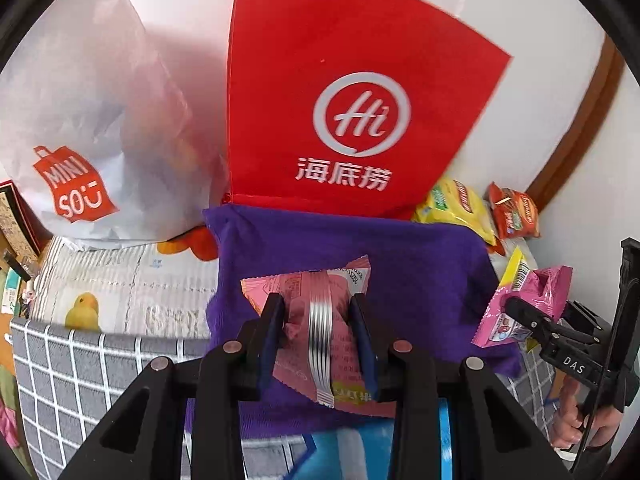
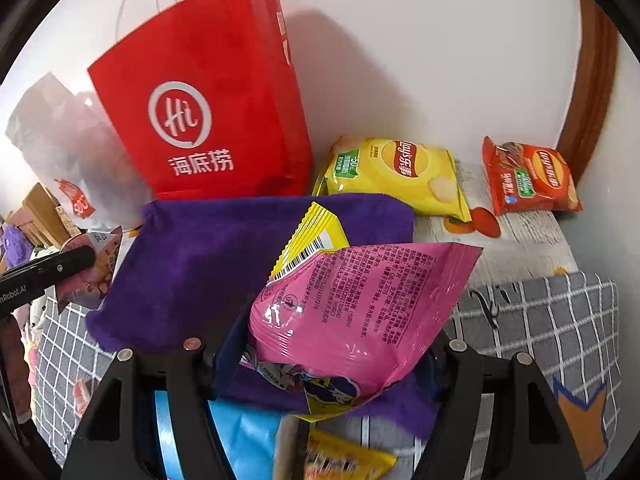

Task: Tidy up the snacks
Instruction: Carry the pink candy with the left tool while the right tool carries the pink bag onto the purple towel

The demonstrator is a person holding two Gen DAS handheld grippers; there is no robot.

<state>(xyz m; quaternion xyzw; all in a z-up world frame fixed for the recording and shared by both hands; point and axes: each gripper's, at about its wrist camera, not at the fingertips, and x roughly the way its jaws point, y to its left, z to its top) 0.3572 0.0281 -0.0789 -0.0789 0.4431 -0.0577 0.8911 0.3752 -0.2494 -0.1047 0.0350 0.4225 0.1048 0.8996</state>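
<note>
Snacks over purple cloth [image 1: 360,248], white wall behind.

Worktop [image 2: 560,312] under grey check and duck-print covers; red bag [image 1: 340,92] and white bag [image 1: 92,120] at the wall. Left claw [image 1: 318,320] pinches a pale pink packet [image 1: 316,332]; right claw [image 2: 332,356] pinches a bright pink packet [image 2: 360,308], both above the cloth. Only right view shows yellow chips [image 2: 400,172] and red chips [image 2: 528,176] whole; only left shows the duck [image 1: 82,310].

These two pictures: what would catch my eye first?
The big red bag with its white "Hi" logo stands against the wall. Before it lies a purple cloth. Over that, the left claw pinches a pale pink snack packet and the right claw a bright pink packet.
</note>
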